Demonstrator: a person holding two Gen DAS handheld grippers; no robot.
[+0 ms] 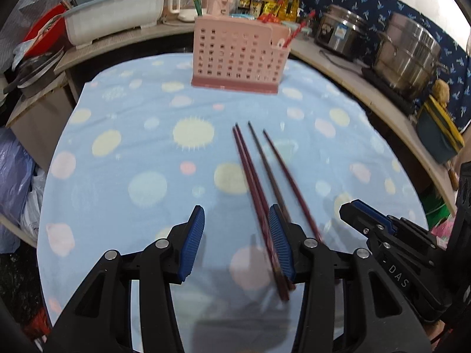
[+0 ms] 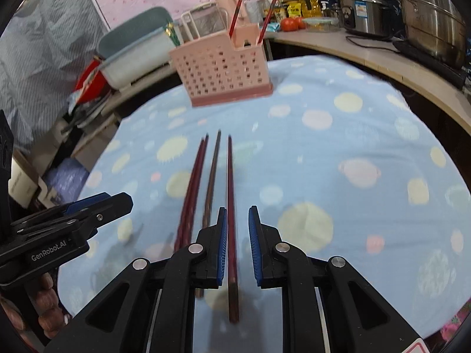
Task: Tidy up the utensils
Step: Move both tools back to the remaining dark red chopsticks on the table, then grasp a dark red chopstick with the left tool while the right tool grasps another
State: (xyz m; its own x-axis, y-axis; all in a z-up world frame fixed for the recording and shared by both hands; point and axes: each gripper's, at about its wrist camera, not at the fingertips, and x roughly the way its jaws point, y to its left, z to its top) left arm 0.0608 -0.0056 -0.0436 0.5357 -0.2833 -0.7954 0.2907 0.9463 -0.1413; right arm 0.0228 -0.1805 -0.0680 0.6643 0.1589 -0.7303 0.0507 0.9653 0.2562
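Several dark red chopsticks (image 1: 262, 156) lie side by side on the blue spotted cloth (image 1: 132, 147), pointing toward a pink perforated holder (image 1: 235, 56) at the far side. The holder (image 2: 223, 73) has two red chopsticks (image 2: 235, 20) standing in its small compartment. My left gripper (image 1: 237, 209) is open low over the cloth, and the leftmost pair of chopsticks runs under its right finger (image 1: 279, 241). My right gripper (image 2: 238, 209) has its jaws narrowly apart over the rightmost chopstick (image 2: 230, 176), with a gap visible beside it. Each gripper shows in the other's view, the right gripper (image 1: 368, 220) and the left gripper (image 2: 117, 200).
Steel pots (image 1: 409, 50) and a rice cooker (image 1: 338, 29) stand on the counter at the right. A white and blue basin (image 1: 114, 14), a jug and bottles (image 1: 288, 6) sit behind the holder. Bags and clutter fill the left side. A person's hand (image 2: 44, 309) holds the left gripper.
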